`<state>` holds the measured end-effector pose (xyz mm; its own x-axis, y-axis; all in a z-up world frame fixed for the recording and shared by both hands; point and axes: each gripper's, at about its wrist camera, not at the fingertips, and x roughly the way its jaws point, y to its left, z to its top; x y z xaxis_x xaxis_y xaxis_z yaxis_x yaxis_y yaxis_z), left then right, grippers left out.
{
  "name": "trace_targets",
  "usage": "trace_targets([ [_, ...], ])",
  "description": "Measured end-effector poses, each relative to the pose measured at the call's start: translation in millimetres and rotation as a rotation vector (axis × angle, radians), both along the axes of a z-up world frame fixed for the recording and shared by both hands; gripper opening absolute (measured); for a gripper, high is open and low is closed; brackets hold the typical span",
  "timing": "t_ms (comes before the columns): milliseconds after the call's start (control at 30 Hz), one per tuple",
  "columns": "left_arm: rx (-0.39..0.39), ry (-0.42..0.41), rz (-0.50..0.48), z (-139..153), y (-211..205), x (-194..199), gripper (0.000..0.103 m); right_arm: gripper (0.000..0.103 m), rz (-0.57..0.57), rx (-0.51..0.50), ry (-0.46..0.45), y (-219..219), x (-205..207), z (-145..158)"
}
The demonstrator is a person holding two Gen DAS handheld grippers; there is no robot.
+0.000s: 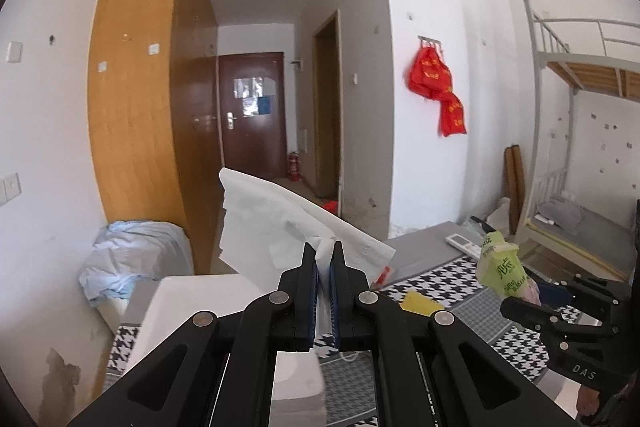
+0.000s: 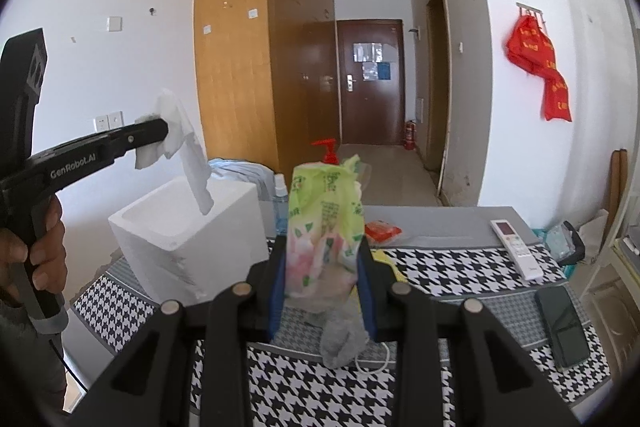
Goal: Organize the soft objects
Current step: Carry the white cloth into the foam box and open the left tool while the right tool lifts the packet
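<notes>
From the left wrist, the left claw pinched a tissue that trailed toward 11 o'clock, the box lying at 8 o'clock below.

From the right wrist, the right claw gripped an upright pack; the box sat at 9 o'clock, nearer the left claw.

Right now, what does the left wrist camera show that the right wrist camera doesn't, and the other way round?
Only the left wrist view: the metal bunk bed. Only the right wrist view: the dark phone on the checked cloth and the red pump bottle. Both: the white tissue in the left gripper, the green packet in the right gripper, the white box.
</notes>
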<state>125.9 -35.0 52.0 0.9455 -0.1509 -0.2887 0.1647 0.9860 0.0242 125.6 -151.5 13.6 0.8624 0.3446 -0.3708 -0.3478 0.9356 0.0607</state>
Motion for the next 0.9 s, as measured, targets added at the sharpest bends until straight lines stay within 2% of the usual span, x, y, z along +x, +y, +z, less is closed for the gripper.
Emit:
trace_targets([
  [500, -0.002, 0.025, 0.132, 0, 30, 5, 0.005, 0.036, 0.117, 0.01, -0.019, 30, 13, 6],
  [667, -0.01, 0.055, 0.184, -4, 44, 12, 0.005, 0.036, 0.144, 0.007, -0.014, 40, 19, 5],
  [900, -0.021, 0.114, 0.203, -14, 57, 25, 0.005, 0.036, 0.165, -0.007, -0.004, 54, 25, 4],
])
